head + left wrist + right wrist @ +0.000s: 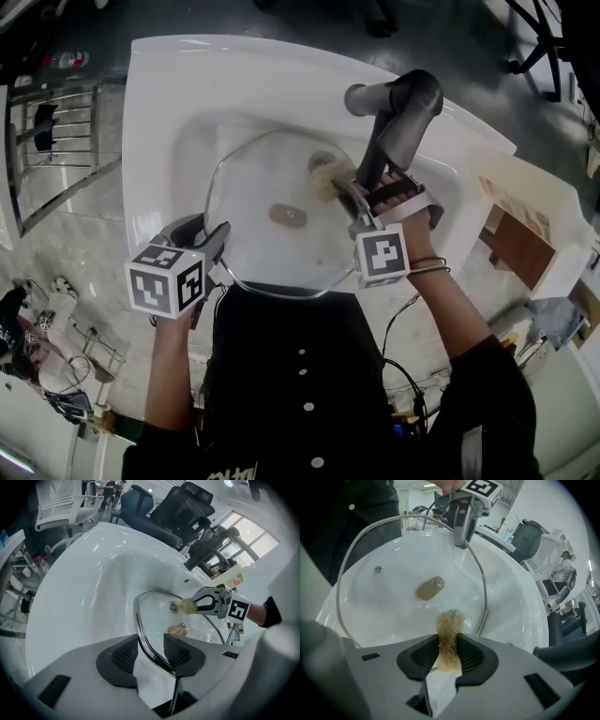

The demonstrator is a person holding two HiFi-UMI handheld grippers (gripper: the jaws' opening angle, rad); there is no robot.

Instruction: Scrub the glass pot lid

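The glass pot lid (258, 173) is pinched at its rim by the left tool (151, 651); the scrubber (450, 623), pinched in the right tool (449, 652), should be pressed flat.

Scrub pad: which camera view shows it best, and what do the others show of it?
The right gripper view: the scrub pad sits close, fibres clear, pinched in the right gripper. The head view shows only a small tan blur; the left gripper view, a distant lump.
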